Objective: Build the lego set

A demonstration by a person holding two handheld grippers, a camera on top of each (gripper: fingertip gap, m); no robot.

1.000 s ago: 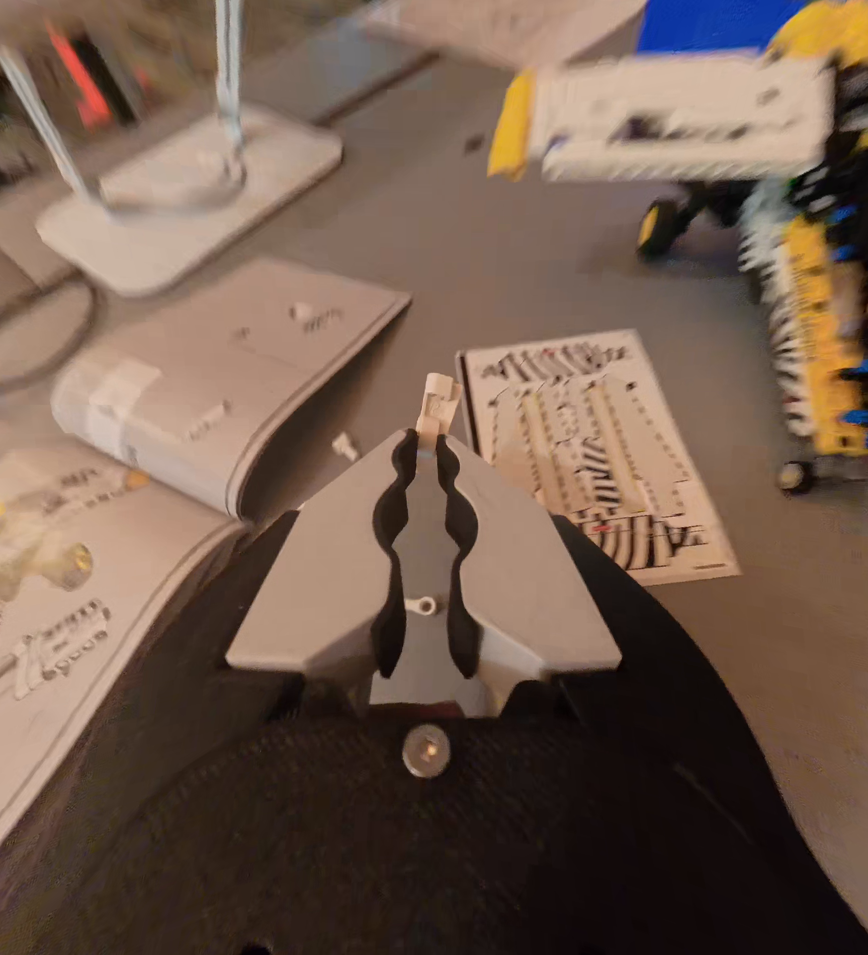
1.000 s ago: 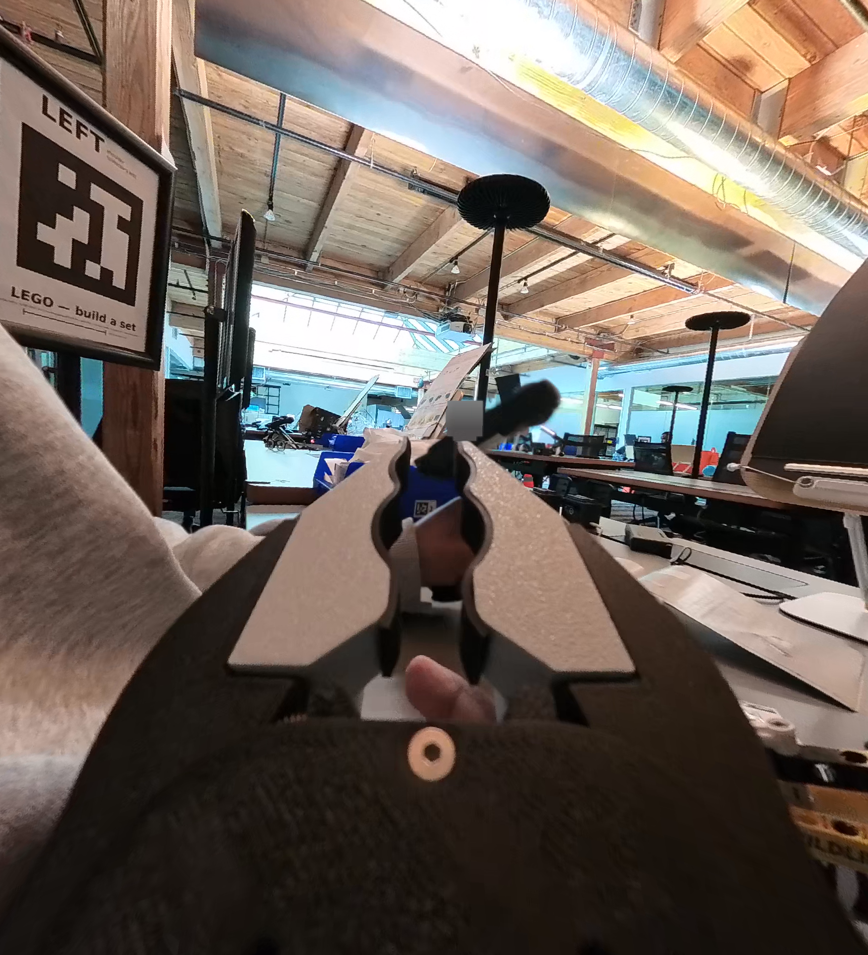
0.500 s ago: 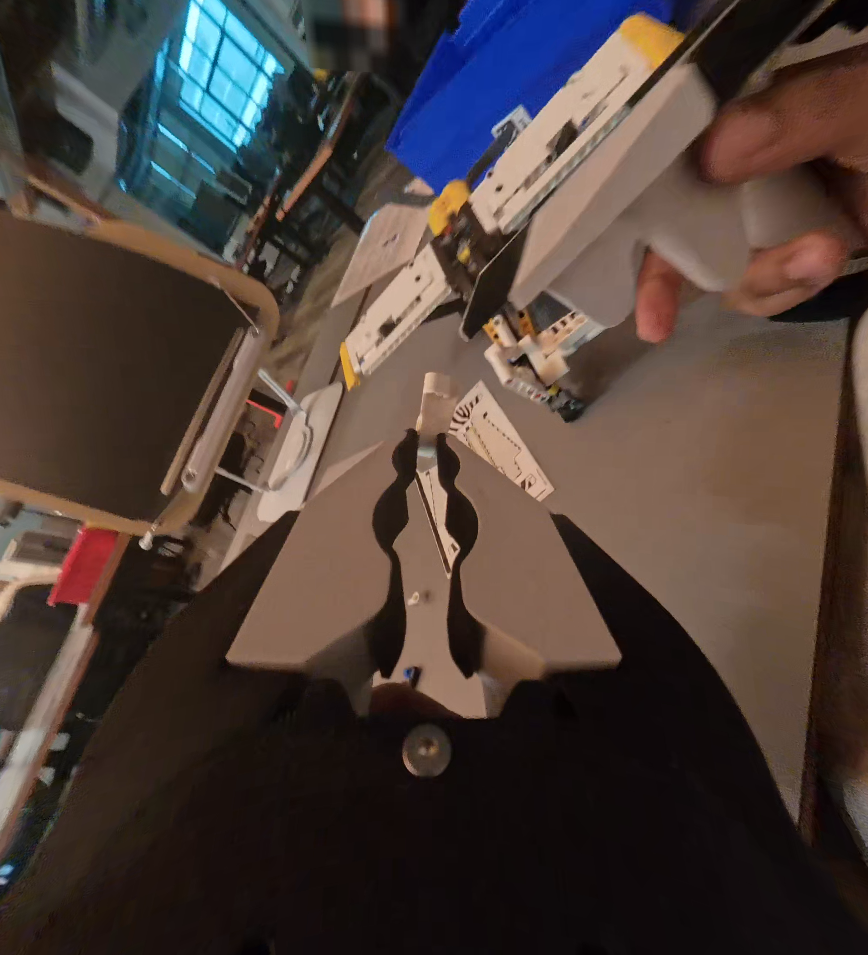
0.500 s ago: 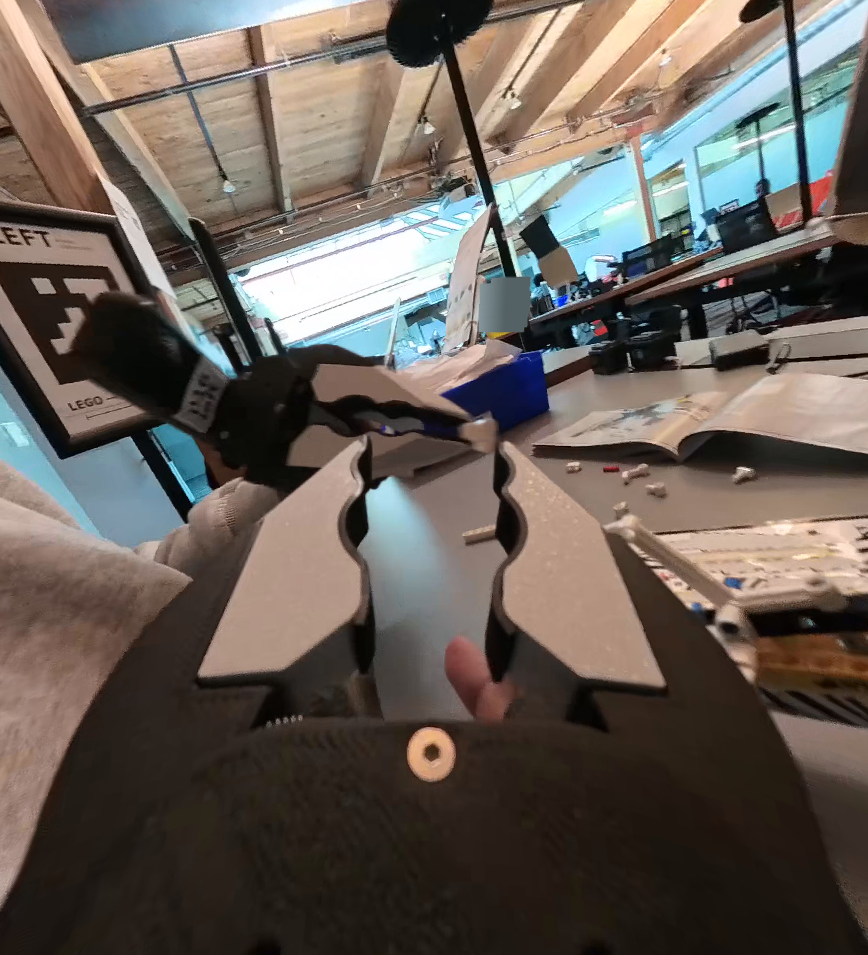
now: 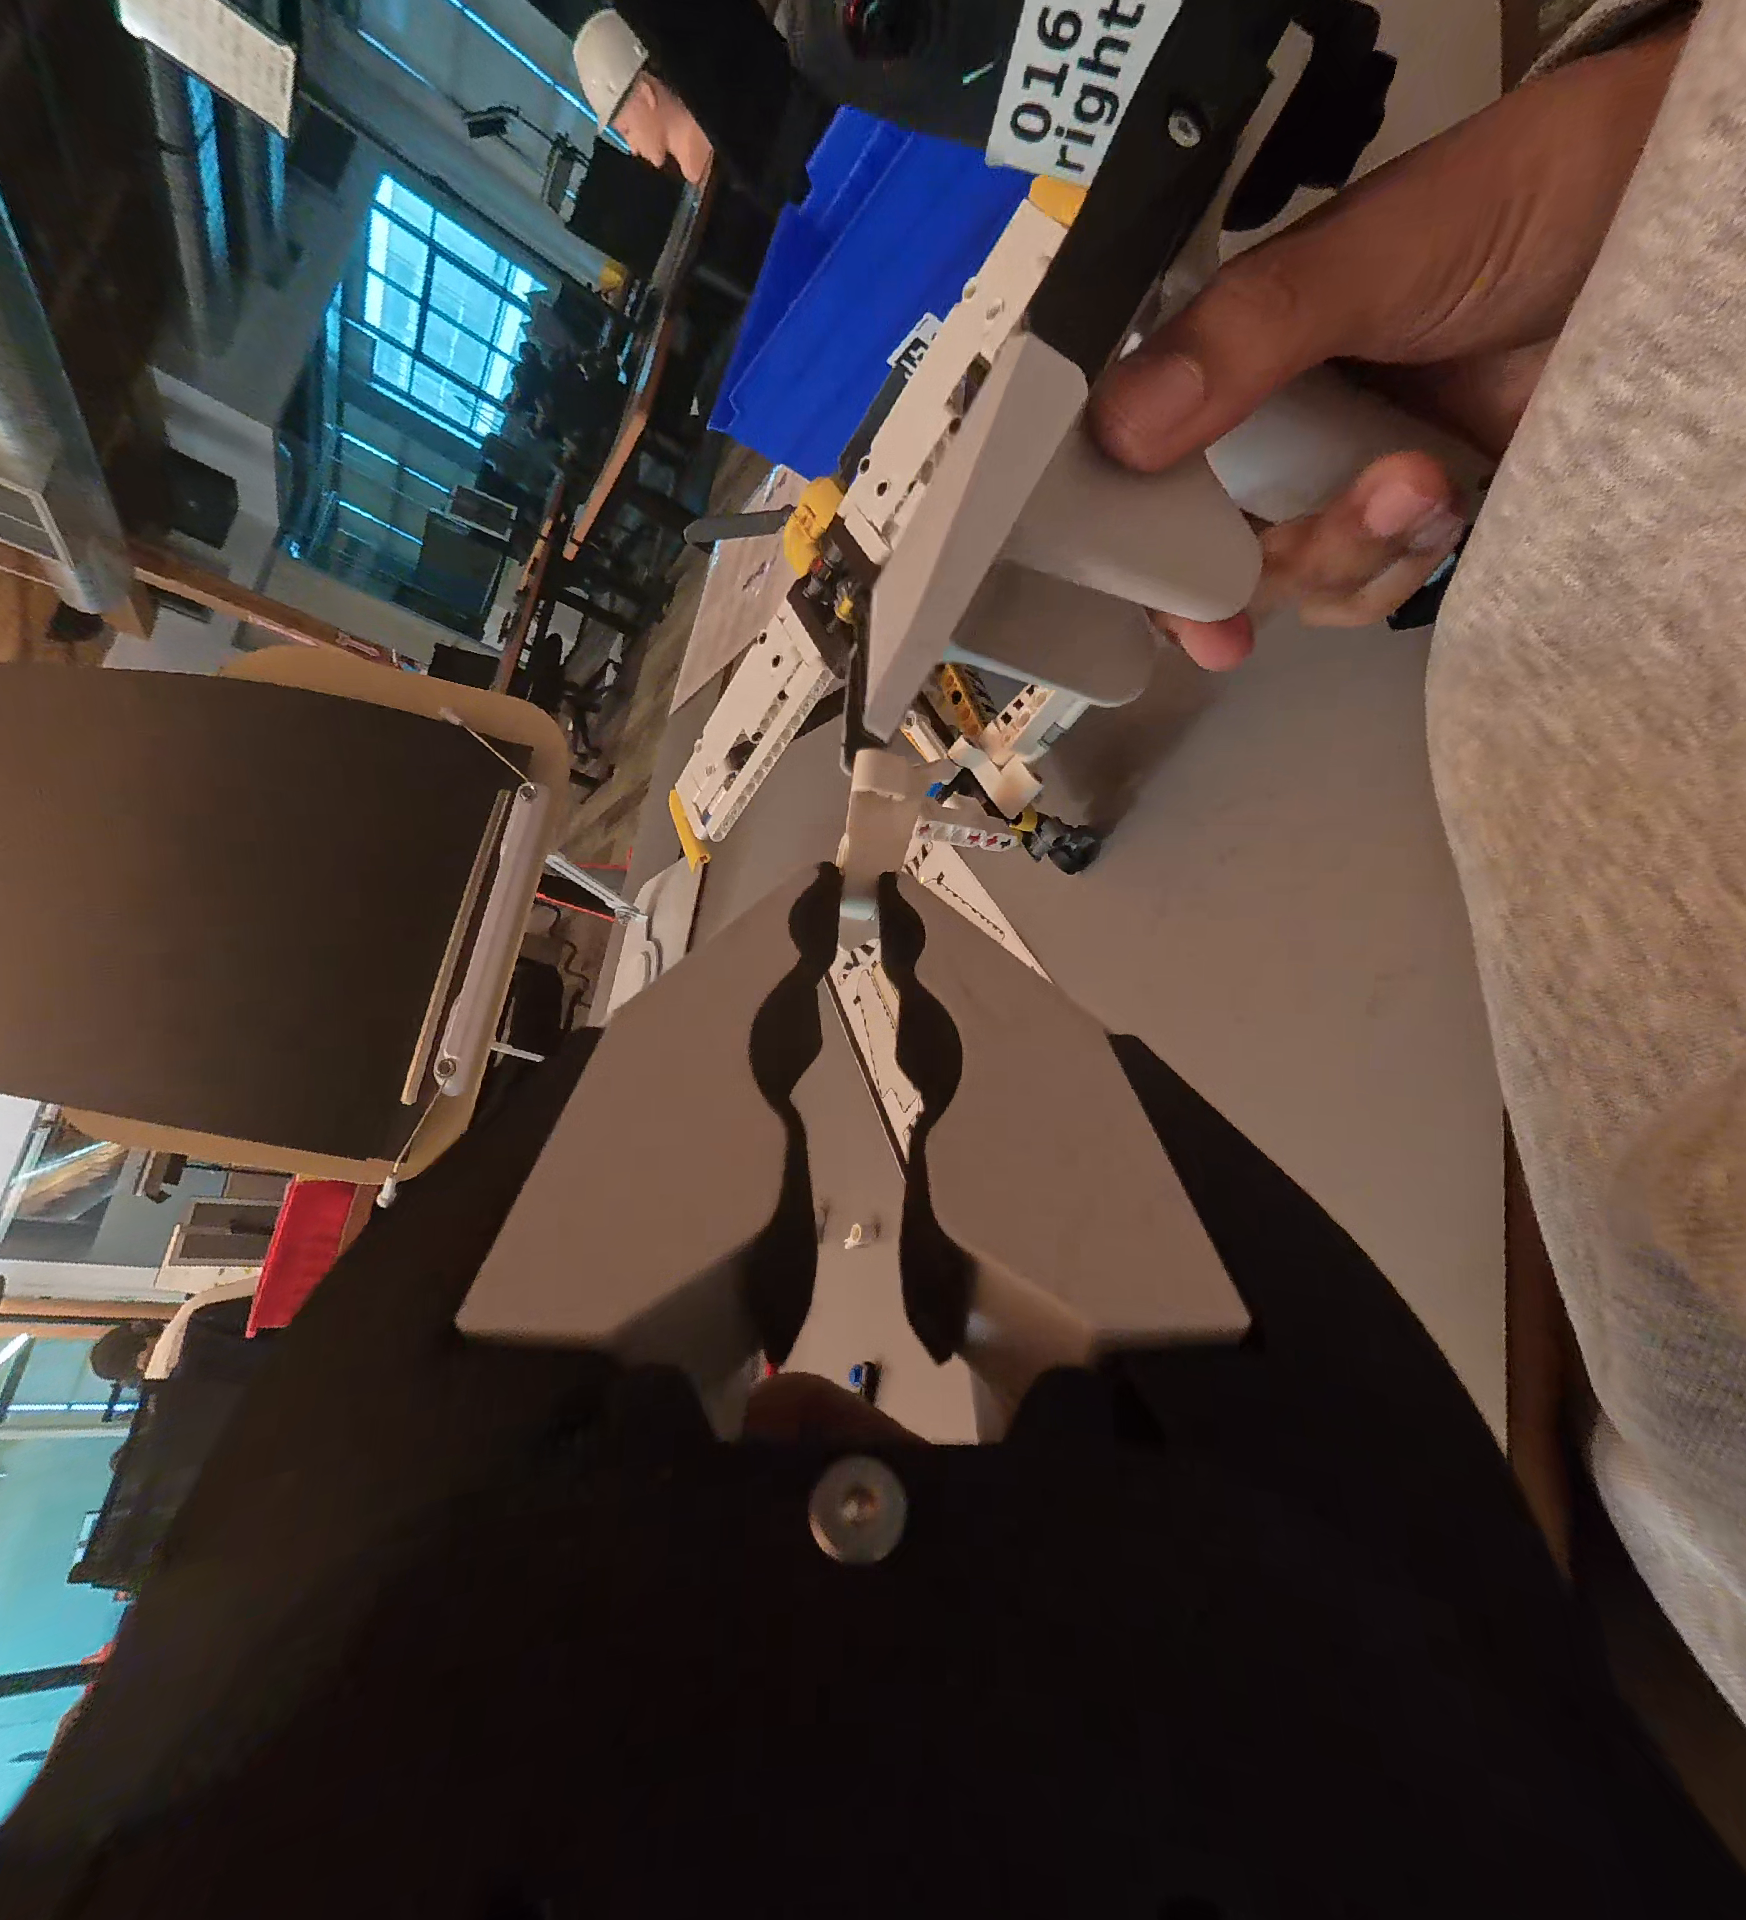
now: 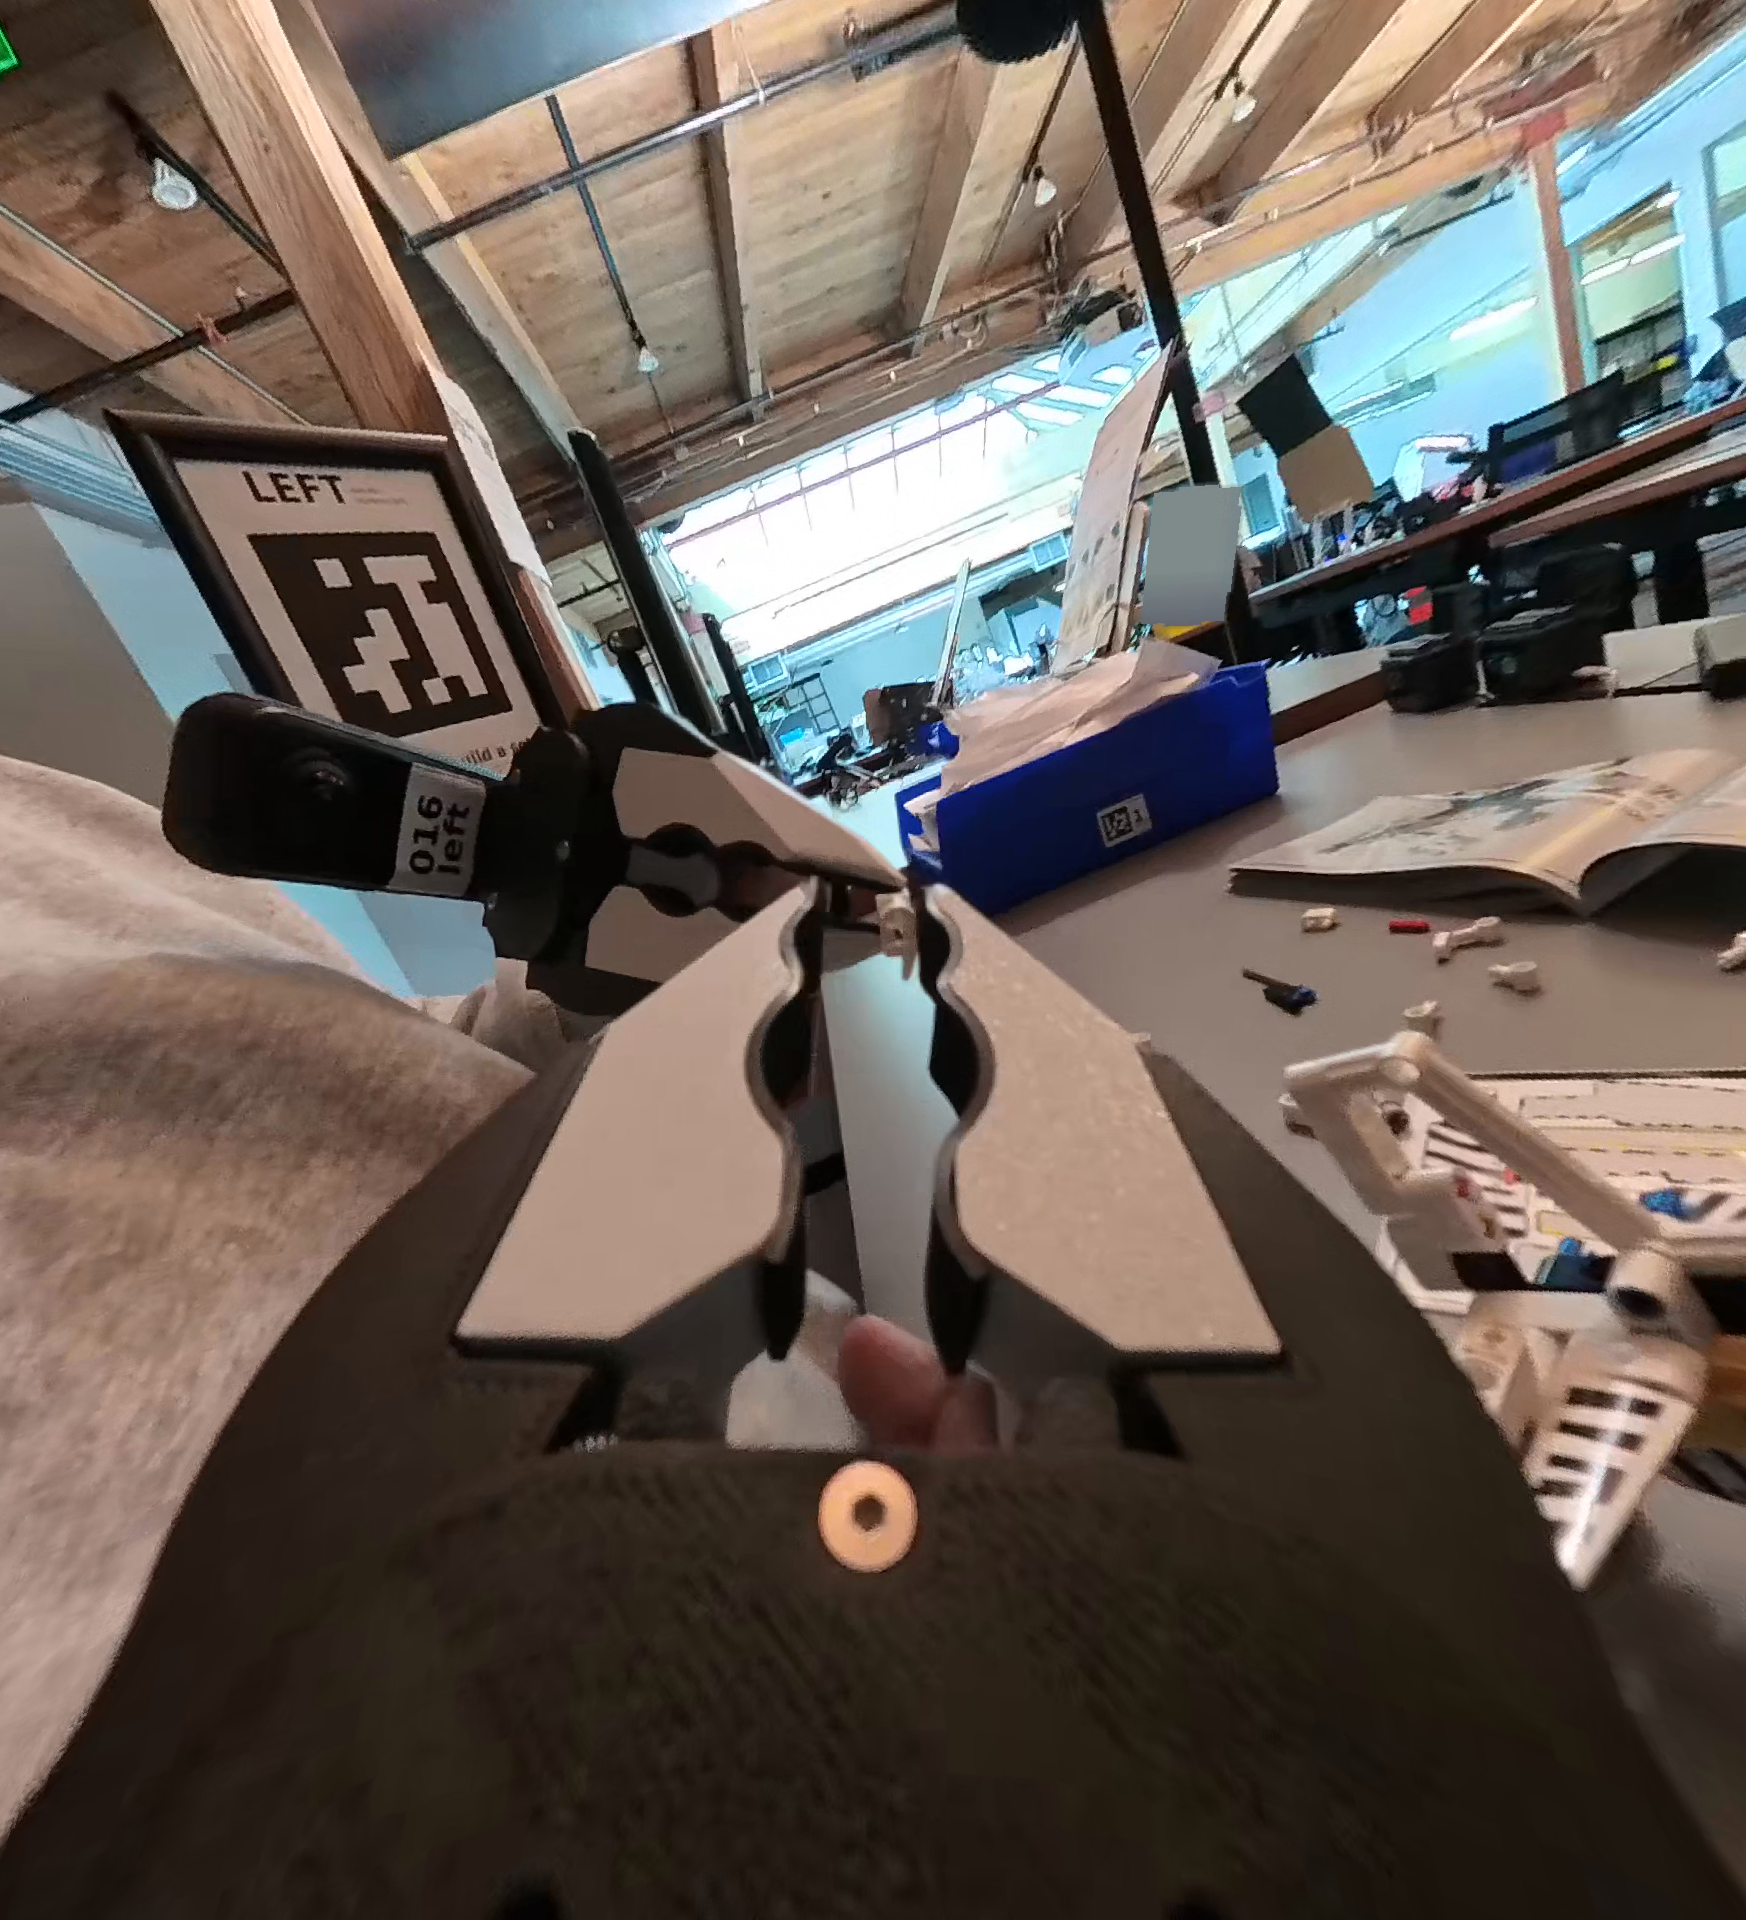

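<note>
My left gripper [image 5: 858, 888] is shut on a small white lego piece [image 5: 871, 800] that sticks out past its tips. It is held in the air over the grey table [image 5: 1264, 987]. My right gripper [image 6: 869, 914] is open, with its jaws a narrow gap apart on either side of that white piece [image 6: 895, 920]. The left gripper [image 6: 640, 831] comes in from the left, tip to tip with it. In the left wrist view, the right gripper [image 5: 864, 727] is held by a hand. The white and yellow lego model [image 6: 1420, 1122] lies on the table at the right.
A sticker sheet [image 6: 1627, 1122] lies under the model. An open manual [image 6: 1523, 831], a blue bin [image 6: 1087, 810] with paper and several loose pieces [image 6: 1471, 935] lie farther back. A dark board on a stand [image 5: 204, 914] is at the left. A grey sleeve [image 6: 121, 1039] fills the near left. Left and right tips are no more than a few centimetres apart.
The left gripper has lifted and turned on its side, still holding the white piece, and met the right gripper. The right gripper swung down towards it and its jaws have narrowed around the piece.
</note>
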